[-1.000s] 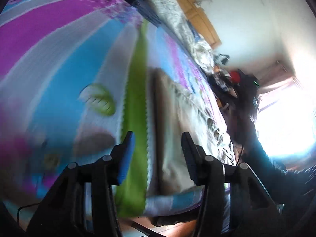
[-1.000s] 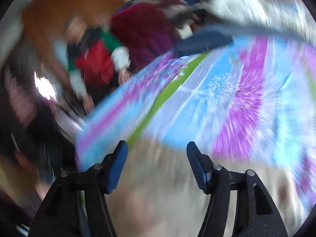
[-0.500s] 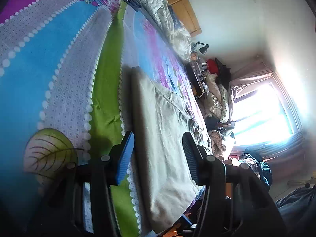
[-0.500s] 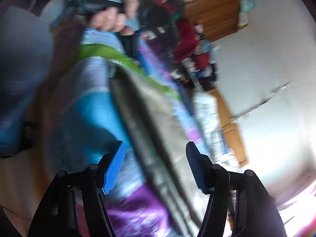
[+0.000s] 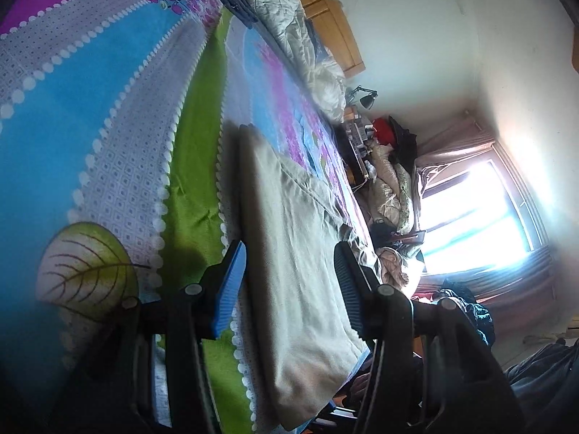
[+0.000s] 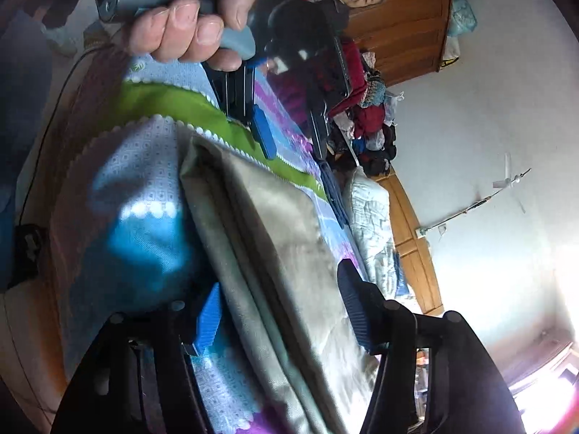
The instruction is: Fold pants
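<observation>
Beige pants [image 5: 300, 253] lie flat as a long folded strip on a bright striped bedsheet [image 5: 108, 108], near the bed's edge. My left gripper [image 5: 289, 285] is open and low over the sheet, with one end of the pants between its blue pads but not pinched. From the other end, my right gripper [image 6: 280, 311] is also open and straddles the layered edge of the pants [image 6: 275, 224]. The right wrist view also shows a hand [image 6: 188, 36] holding the left gripper [image 6: 289, 137] at the far end of the pants.
A rolled grey quilt [image 5: 289, 36] and a wooden headboard [image 5: 333, 25] line the far side of the bed. Piled clothes [image 5: 387, 181] and a desk lamp [image 5: 365, 97] stand near a bright window [image 5: 470, 217]. A person [image 6: 325, 29] sits by a wooden wardrobe [image 6: 405, 18].
Both grippers have swung down to opposite ends of the pants and steadied there. The right view turned from across the bed to along the pants. Both stayed open.
</observation>
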`<state>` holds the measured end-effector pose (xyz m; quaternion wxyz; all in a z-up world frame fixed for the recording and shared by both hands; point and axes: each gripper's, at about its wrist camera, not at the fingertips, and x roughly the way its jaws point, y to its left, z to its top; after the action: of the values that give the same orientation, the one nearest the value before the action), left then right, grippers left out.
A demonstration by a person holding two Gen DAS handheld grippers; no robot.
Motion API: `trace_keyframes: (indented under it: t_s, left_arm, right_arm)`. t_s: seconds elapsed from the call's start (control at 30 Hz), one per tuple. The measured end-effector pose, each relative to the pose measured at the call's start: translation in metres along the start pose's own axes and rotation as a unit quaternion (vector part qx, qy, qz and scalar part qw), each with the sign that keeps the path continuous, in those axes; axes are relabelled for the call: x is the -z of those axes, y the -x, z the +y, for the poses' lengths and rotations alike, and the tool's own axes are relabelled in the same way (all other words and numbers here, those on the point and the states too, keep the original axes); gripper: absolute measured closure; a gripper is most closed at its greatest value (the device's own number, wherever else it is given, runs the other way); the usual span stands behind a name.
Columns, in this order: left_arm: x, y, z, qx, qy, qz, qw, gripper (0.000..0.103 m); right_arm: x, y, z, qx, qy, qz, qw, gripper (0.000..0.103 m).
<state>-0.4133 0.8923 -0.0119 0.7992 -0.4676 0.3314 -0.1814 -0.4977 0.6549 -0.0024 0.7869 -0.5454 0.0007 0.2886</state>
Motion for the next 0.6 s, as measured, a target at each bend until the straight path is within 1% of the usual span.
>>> trace_keyframes:
  t_s: [0.07,0.13,0.23,0.33,0.37,0.4,0.47,0.5,0.57,0.6]
  left_arm:
    - [0.002,0.003,0.001,0.0,-0.002,0.001,1.0,0.052]
    - [0.004,0.003,0.002,0.0,-0.003,0.002,1.0,0.052]
    - [0.004,0.003,0.002,-0.002,-0.003,0.001,1.0,0.052]
    - [0.006,0.001,-0.002,-0.012,-0.008,0.004,0.9999,0.052]
    - [0.006,0.0,-0.003,-0.015,-0.01,0.006,0.9998,0.052]
    - [0.006,0.0,-0.003,-0.015,-0.01,0.006,0.9998,0.052]
    - [0.005,-0.001,-0.003,-0.016,-0.005,0.006,0.9998,0.052]
    - [0.004,-0.002,-0.003,-0.017,-0.004,0.007,0.9998,0.051]
    - [0.001,-0.004,-0.006,-0.021,-0.008,0.018,0.9996,0.051]
    - [-0.001,-0.006,-0.007,-0.021,-0.01,0.023,0.9994,0.051]
  right_arm:
    - [0.003,0.004,-0.01,-0.005,-0.021,0.006,1.0,0.046]
    - [0.01,-0.003,-0.01,-0.013,-0.011,0.028,0.999,0.046]
    - [0.013,-0.004,-0.023,-0.032,-0.029,0.046,0.998,0.046]
    - [0.005,-0.014,-0.026,-0.029,-0.024,0.043,0.998,0.046]
    - [0.003,-0.019,-0.022,-0.039,-0.022,0.045,0.998,0.051]
    - [0.001,-0.026,-0.02,-0.048,-0.033,0.045,0.997,0.061]
    - [-0.002,-0.03,-0.014,-0.063,-0.026,0.05,0.996,0.074]
    - [-0.002,-0.029,-0.011,-0.07,-0.029,0.053,0.996,0.075]
    - [0.0,-0.028,-0.019,-0.089,-0.053,0.059,0.993,0.076]
    - [0.0,-0.03,-0.025,-0.093,-0.063,0.061,0.992,0.081]
